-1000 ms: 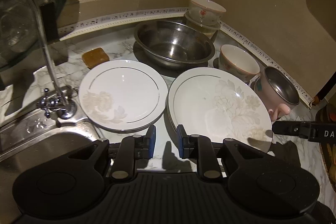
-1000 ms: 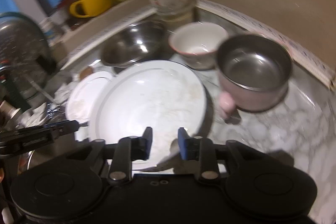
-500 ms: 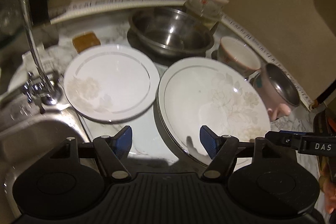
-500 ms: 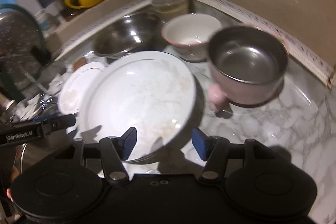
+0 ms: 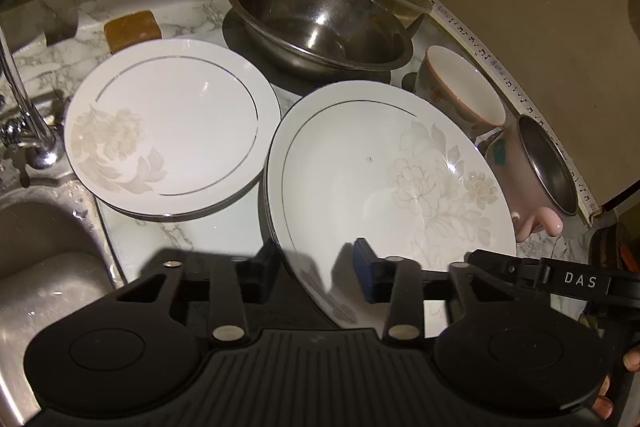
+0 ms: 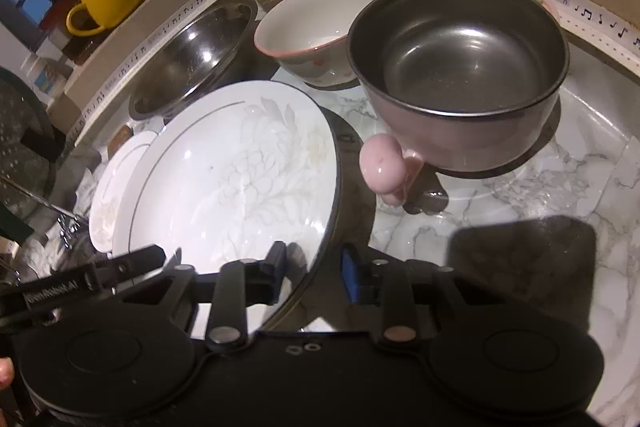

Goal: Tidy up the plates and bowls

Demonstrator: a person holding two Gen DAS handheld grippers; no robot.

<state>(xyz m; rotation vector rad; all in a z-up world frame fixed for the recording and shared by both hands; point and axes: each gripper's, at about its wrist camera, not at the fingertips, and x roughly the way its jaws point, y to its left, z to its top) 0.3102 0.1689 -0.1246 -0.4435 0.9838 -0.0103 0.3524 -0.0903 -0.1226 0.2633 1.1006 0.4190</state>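
Straddling the large plate [image 5: 384, 179] rim, both grippers seemingly not clamped.

Dim, warm light is cast from above. Glare is seen on the large plate [image 5: 384, 187] and inside the steel basin [image 5: 320, 23]. Dark shadows are thrown on the marble counter [image 6: 520, 211] beside the pink bowl [image 6: 460, 75]. Edges are bent by fisheye distortion; both views are rendered sharp.

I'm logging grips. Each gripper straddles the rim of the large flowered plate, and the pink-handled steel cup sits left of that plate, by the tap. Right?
Not quite: the pink-handled steel cup sits right of the large flowered plate, away from the tap, as the left wrist view shows. The left gripper and right gripper do straddle its rim.
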